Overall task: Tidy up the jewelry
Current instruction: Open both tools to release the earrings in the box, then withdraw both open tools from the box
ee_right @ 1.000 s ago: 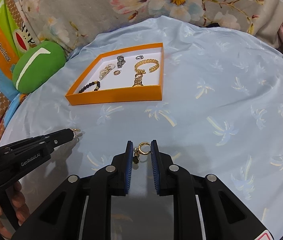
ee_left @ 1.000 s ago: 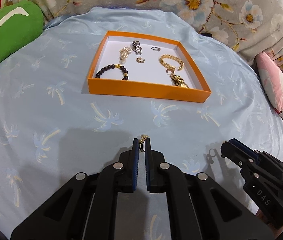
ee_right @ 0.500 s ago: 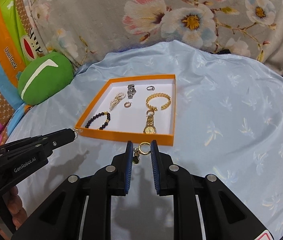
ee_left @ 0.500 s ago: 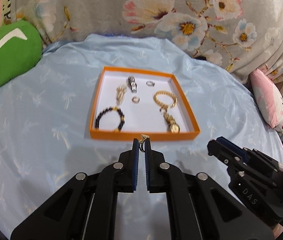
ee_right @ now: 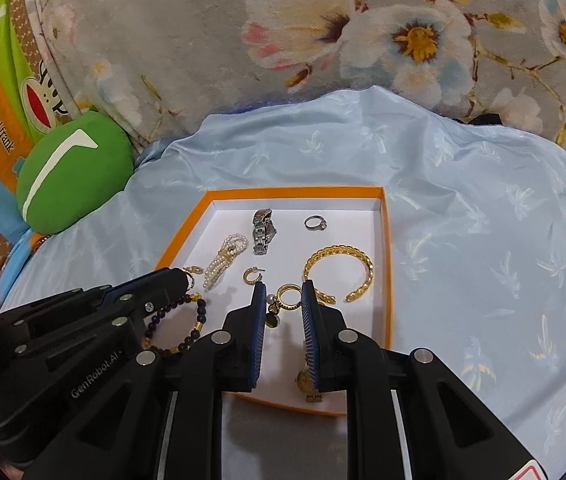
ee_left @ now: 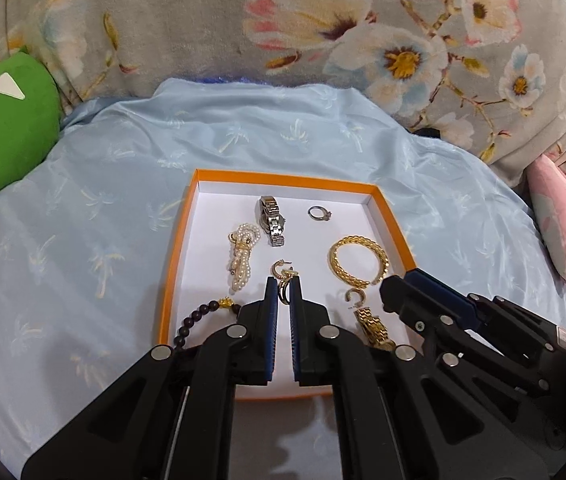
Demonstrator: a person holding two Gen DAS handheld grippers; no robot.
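Over the orange tray: both tools hang above its near half, fingers pointing toward the far wall.
Left tool [ee_left: 283, 294]: clenched on a small gold ring [ee_left: 284, 289], which stands pinched between the blue pads at the fingertips, above the white tray floor.
Right tool [ee_right: 283, 300]: fingers set wider, with a gold hoop earring [ee_right: 287, 297] between the tips; the hoop touches the right pad, and a small pearl and a dark disc hang from it by the left pad. Grip appears light; full clamping cannot be confirmed.
Orange tray [ee_left: 393, 222]: shallow, white inside, resting on a pale blue cloth [ee_left: 103, 208] with a palm print.
Far row: silver watch [ee_left: 271, 220] lying on its side; silver ring [ee_left: 318, 213] to its right, apart from it.
Middle row: pearl piece [ee_left: 243, 254] at left; small gold hoop [ee_left: 279, 269] just ahead of the left tool; gold cuff bracelet [ee_left: 359, 260] at right.
Near row: dark bead bracelet [ee_right: 175, 326] at left; gold watch [ee_left: 373, 326] at right, partly hidden by the tools.
Surroundings: green cushion [ee_right: 73, 174] at far left; floral fabric [ee_right: 323, 40] behind the cloth.
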